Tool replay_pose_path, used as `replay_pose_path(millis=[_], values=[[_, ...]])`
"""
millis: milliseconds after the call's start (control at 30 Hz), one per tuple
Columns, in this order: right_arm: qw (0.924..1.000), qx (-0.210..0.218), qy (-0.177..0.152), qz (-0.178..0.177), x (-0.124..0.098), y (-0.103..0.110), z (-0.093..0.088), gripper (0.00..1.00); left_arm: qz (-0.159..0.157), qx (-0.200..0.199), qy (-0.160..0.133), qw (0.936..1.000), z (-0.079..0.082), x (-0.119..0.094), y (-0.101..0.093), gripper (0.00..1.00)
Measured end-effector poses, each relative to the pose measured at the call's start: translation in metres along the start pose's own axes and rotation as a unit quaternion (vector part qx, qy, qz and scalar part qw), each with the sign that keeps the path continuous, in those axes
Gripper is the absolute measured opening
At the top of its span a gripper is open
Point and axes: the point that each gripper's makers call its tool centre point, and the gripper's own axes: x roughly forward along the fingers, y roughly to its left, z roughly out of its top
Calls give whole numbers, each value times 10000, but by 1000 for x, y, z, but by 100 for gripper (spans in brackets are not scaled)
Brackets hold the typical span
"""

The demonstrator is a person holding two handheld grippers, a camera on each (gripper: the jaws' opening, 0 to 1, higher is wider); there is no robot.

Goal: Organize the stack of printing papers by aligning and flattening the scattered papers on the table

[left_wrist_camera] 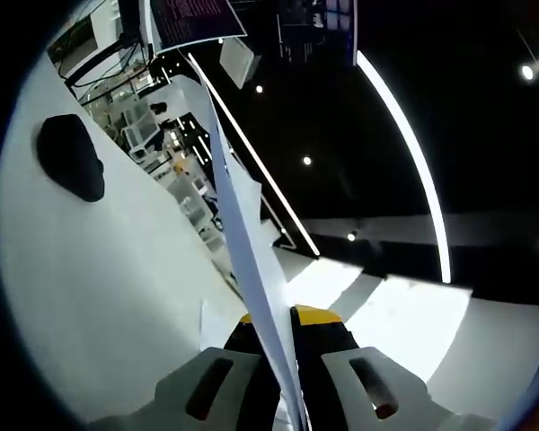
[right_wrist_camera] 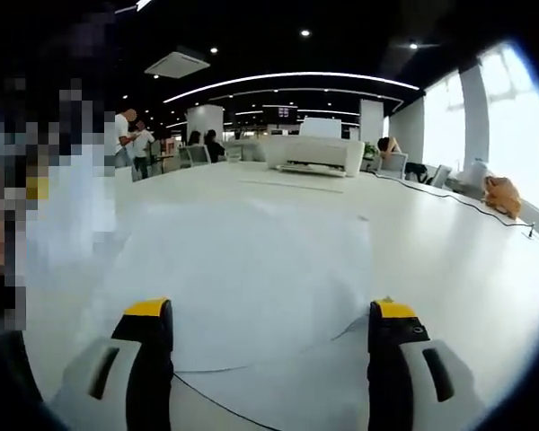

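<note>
white paper [left_wrist_camera: 251,269] edge-on in l gripper [left_wrist_camera: 286,359]

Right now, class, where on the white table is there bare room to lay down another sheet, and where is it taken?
Bare tabletop lies right of the flat white sheets of paper, up to the thin black cable, and between those sheets and the white printer. The middle, ahead of the open right gripper, is taken.
</note>
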Motion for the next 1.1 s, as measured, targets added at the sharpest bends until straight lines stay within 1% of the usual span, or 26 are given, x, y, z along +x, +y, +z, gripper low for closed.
replay_pose_path(millis=[67,100,133,167,200,233,267,400,433,500,567,633,733,767,1000,1100], values=[[10000,-35,-14,16,0,0,1,83,-4,8,4,10000,0,0,0,6],[10000,6,15,82,1,1,0,77,-2,8,10,10000,0,0,0,6],[9989,222,121,391,1,11,-2,73,0,7,13,10000,0,0,0,6],[9997,146,135,132,-1,1,-2,68,1,6,12,10000,0,0,0,6],[9998,66,55,199,0,0,1,59,2,7,14,10000,0,0,0,6],[9998,95,65,155,-1,-3,2,51,3,8,15,10000,0,0,0,6],[9997,59,50,249,-1,-2,3,45,7,8,18,10000,-1,0,0,6],[9995,23,34,305,-3,0,4,36,12,9,30,10000,-1,1,0,6],[9991,-19,27,417,-2,5,4,33,12,15,32,10000,-1,1,-1,6],[9990,-150,-12,432,-2,7,6,30,9,18,39,10000,-2,1,-2,6],[9981,-257,-40,560,-2,13,6,24,5,11,38,10000,-3,0,-4,6],[9978,-317,-50,583,-2,16,6,21,1,6,32,10000,-3,-1,-6,6],[9954,-535,-105,788,-1,26,6,11,-7,12,34,10000,-3,0,-6,6],[9955,-540,-98,770,-2,27,6,9,-4,14,34,10000,-3,0,-6,6],[9953,-624,-124,727,0,28,6,6,14,-14,19,10000,-2,0,-4,6],[9952,-752,-130,615,0,27,6,1,36,6,11,10000,-2,0,-3,6]])
